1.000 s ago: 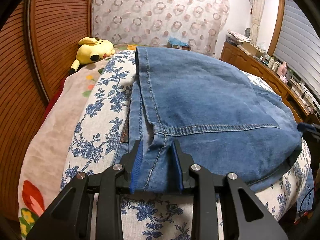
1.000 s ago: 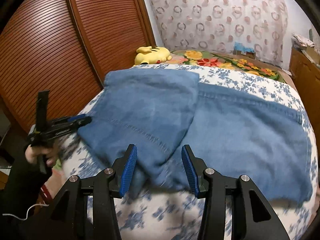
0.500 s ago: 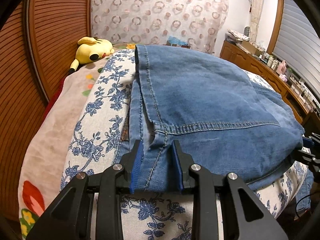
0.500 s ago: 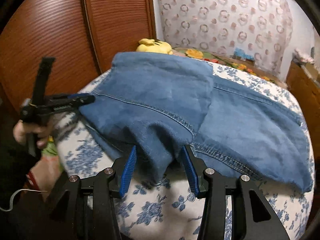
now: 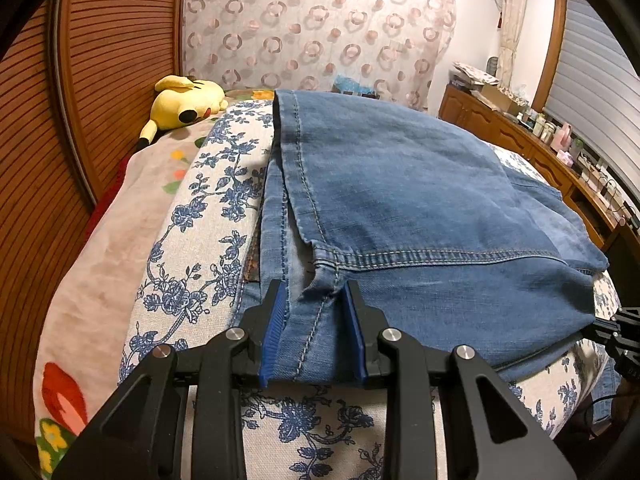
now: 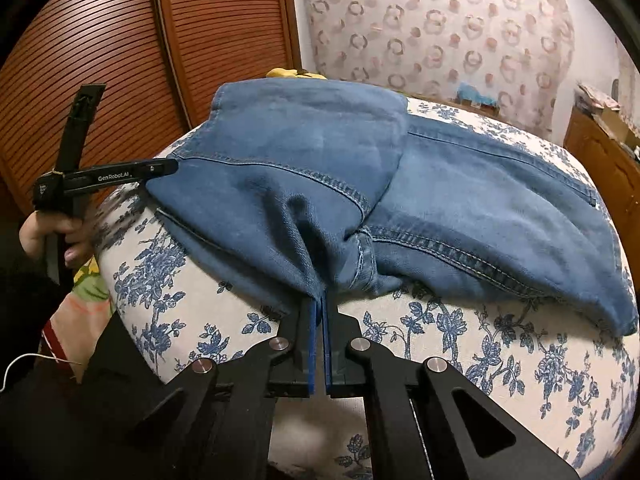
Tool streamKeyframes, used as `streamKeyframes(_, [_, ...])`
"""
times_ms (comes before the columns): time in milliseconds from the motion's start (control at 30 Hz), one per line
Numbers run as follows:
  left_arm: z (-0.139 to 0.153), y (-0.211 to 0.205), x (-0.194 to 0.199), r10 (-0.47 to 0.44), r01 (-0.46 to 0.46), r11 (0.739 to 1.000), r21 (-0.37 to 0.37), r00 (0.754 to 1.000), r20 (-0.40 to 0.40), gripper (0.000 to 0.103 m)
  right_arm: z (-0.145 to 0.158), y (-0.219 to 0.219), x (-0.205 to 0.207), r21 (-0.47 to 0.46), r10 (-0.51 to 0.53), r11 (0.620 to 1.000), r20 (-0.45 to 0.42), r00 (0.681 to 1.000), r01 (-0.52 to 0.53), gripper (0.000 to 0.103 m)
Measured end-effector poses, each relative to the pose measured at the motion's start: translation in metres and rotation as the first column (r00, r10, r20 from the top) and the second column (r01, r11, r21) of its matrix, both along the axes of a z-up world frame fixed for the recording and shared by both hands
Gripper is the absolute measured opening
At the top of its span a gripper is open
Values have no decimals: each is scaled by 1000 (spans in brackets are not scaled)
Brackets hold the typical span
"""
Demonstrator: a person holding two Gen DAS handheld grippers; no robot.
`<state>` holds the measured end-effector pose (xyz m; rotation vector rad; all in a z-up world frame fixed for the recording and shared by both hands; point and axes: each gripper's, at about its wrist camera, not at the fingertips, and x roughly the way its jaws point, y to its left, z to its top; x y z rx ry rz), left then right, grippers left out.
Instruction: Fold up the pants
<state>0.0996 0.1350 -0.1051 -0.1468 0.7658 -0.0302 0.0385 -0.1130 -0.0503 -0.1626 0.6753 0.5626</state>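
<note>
The right gripper (image 6: 319,312), spread a moment earlier, now pinches the jeans (image 6: 304,184); the left gripper (image 5: 313,328) straddles their edge unclamped, lift pending.

The bed (image 5: 192,248) is being covered by a white spread (image 6: 460,344) printed with blue flowers, and a pinkish blanket (image 5: 108,240) with coloured blossoms is being shown along its edge by the wooden slatted doors. The blue denim pants (image 5: 420,200) are lying directly on the spread — folded over so that one layer is resting on another. A yellow plush toy (image 5: 184,100) is lying at the far end of the bed, on the pinkish blanket — apart from the pants.
</note>
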Motion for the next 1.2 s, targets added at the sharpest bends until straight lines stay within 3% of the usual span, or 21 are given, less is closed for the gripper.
streamKeyframes(200, [4,-6,-8,7,-7,1000,30,1000,21,31,9,-7,-13,53,0,999,14,1000,-1,3])
streamKeyframes(300, [3,-7,-9,3,-3,999,32,1000,24,31,17,-16,-18,70,-10,998,43,999,7,8])
streamKeyframes(333, [1,-6,-8,2,-3,1000,30,1000,22,31,18,-18,-18,75,-15,997,53,999,11,10])
streamKeyframes(400, [-1,-4,-6,3,-4,1000,21,1000,19,30,18,-22,-17,85,-26,996,60,998,21,25])
streamKeyframes(500, [0,-3,-3,2,-3,1000,20,1000,15,31,17,-28,-15,100,-42,994,57,997,36,31])
streamKeyframes(600, [1,-5,-4,-5,4,999,37,1000,29,15,15,-32,-13,100,-58,994,56,997,52,32])
streamKeyframes(733, [7,-4,-11,-10,8,999,34,998,60,7,15,-36,-11,107,-69,992,56,996,63,32])
streamKeyframes(867, [24,11,-25,50,-48,999,-20,989,138,7,14,-41,-11,124,-83,989,55,995,76,32])
streamKeyframes(1200, [9,9,-18,49,-51,998,34,996,68,8,14,-45,-7,143,-104,985,50,993,96,32])
